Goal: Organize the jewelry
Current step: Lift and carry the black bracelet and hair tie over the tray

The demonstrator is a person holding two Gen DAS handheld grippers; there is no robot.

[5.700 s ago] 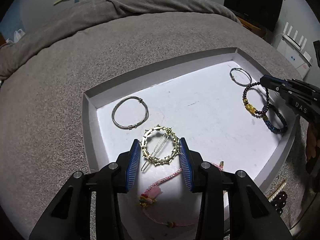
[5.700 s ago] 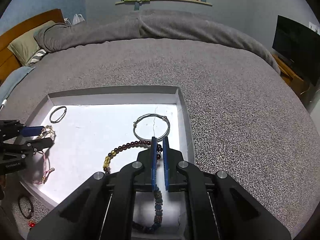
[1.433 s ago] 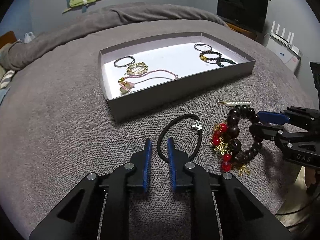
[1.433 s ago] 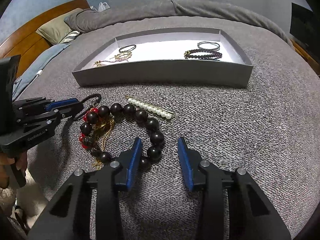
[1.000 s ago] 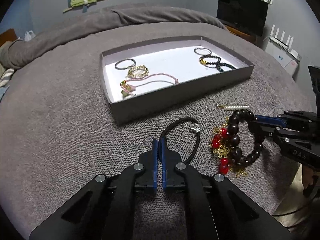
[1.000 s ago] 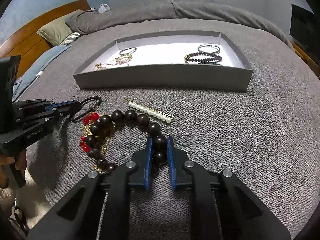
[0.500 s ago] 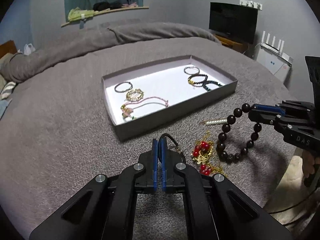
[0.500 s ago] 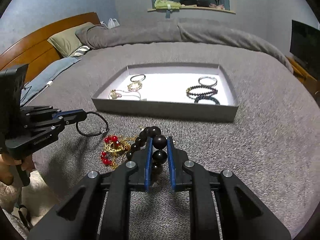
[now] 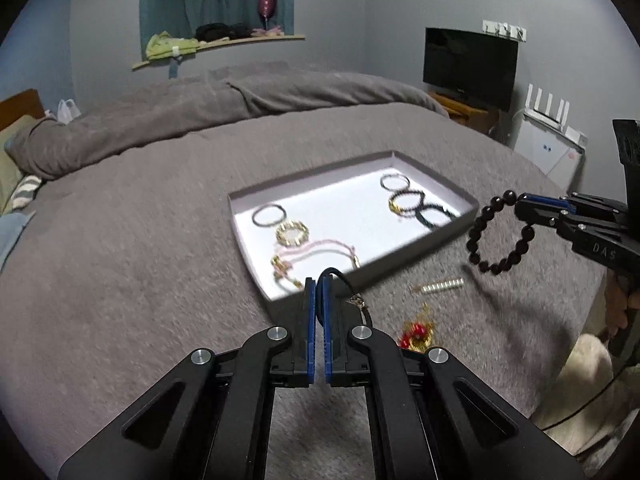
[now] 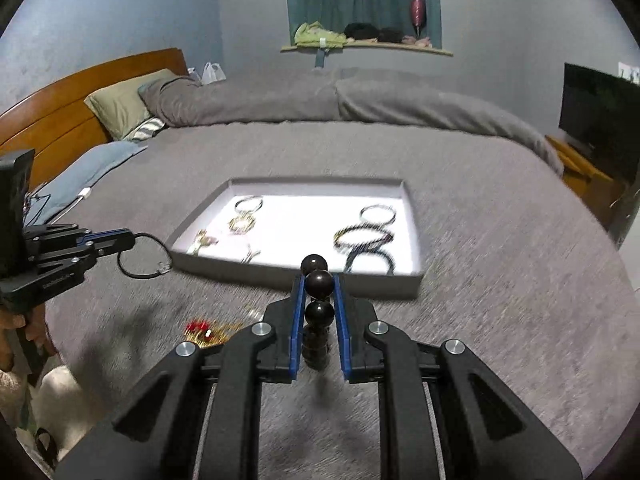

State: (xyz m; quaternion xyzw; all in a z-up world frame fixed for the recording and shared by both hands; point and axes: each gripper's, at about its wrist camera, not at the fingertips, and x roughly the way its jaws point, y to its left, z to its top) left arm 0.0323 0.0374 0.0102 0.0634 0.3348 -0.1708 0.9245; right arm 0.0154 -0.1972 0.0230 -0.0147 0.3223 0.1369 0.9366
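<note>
My left gripper (image 9: 316, 284) is shut on a black cord bracelet (image 10: 142, 258) and holds it in the air, near the front of the grey tray (image 9: 400, 270). The bracelet also shows in the left wrist view (image 9: 348, 282). My right gripper (image 10: 318, 280) is shut on a dark bead bracelet (image 9: 496, 236), which hangs from it above the bed, right of the tray. The tray (image 10: 288, 272) holds several bracelets and a gold ring-shaped clip (image 9: 292, 234).
A red and gold piece (image 9: 418, 330) and a pearl hair pin (image 9: 440, 286) lie on the grey bedspread in front of the tray. The bed edge is close at the lower right. A TV (image 9: 470, 64) stands beyond the bed.
Both grippers have closed on their bracelets, lifted them off the bedspread and risen higher. The red and gold piece and the pearl pin stayed on the bed.
</note>
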